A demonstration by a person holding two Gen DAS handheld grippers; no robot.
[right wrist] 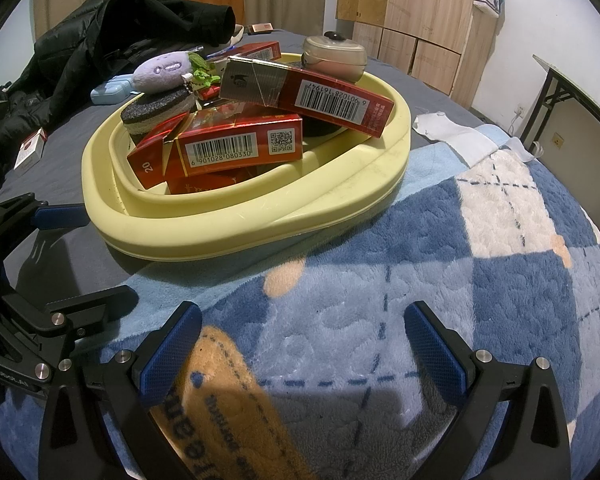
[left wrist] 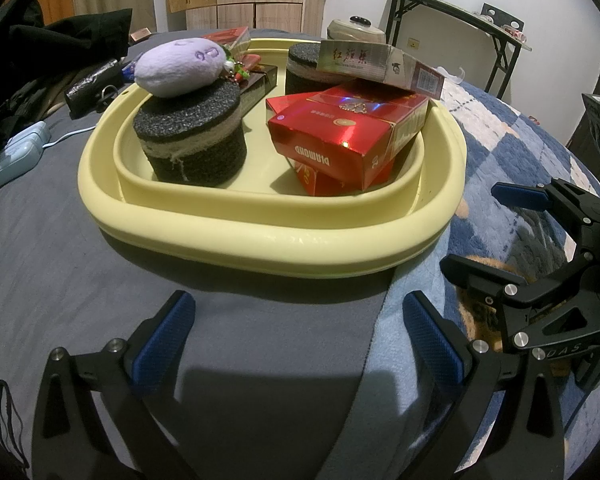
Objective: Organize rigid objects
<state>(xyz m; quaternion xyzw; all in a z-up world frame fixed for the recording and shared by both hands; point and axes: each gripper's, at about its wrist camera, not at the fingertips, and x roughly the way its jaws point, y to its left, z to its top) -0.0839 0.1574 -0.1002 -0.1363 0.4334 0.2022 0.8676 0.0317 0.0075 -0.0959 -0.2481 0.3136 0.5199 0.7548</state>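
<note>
Yellow plastic tray (left wrist: pixel 236 216) rests on the bed, straddling the grey sheet (left wrist: pixel 60 240) and the blue checked blanket (right wrist: pixel 420 280). It carries the task items: red cigarette packs (left wrist: pixel 352 136) stacked at the right, a silver-and-red pack (left wrist: pixel 380 66) laid across the top, two black sponge blocks (left wrist: pixel 192 140), and a purple plush toy (left wrist: pixel 180 66) perched on the left block. Stacking appears to save floor space inside the tray. Left claw (left wrist: pixel 296 344) is spread and empty, hovering near the tray's near rim. Right claw (right wrist: pixel 300 348) is likewise spread and empty above the blanket. One small pack (right wrist: pixel 30 152) lies outside, at far left.
</note>
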